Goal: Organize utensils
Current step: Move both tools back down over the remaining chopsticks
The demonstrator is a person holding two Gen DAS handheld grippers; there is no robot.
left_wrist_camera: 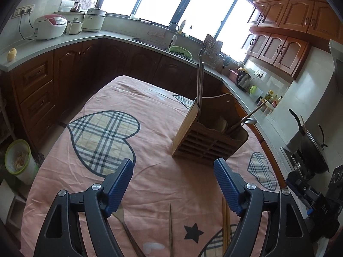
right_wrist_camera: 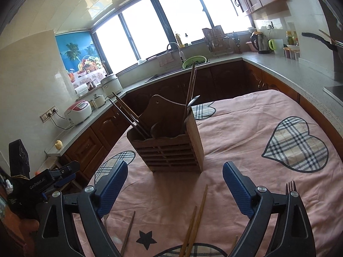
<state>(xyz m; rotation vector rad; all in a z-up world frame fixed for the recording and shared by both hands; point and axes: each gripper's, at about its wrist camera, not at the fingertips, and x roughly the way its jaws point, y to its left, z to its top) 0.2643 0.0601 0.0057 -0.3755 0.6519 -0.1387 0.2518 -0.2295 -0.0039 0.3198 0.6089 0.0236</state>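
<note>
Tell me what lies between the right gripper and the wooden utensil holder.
Only bare pink cloth, in the right wrist view, between the open right gripper and wooden utensil holder; the loose chopsticks lie nearer, between its fingers.

Holder on table; chopsticks before it.

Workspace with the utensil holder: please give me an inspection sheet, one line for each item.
Surface: table under a pink cloth with plaid hearts, wrinkled.
Job's things: wooden utensil holder upright, chopsticks and a spoon standing in it; loose chopsticks lying on the cloth near the claws; a fork lying beside the right claw.
Clutter: nothing seen on the cloth besides the utensils.
Grippers: left claw open and holding nothing; right claw open and holding nothing.
Cables: rice cooker cord running to a wall socket; none on the table.
Surroundings: counters, sink, green colander, kettle, windows, waste bin on the floor.
</note>
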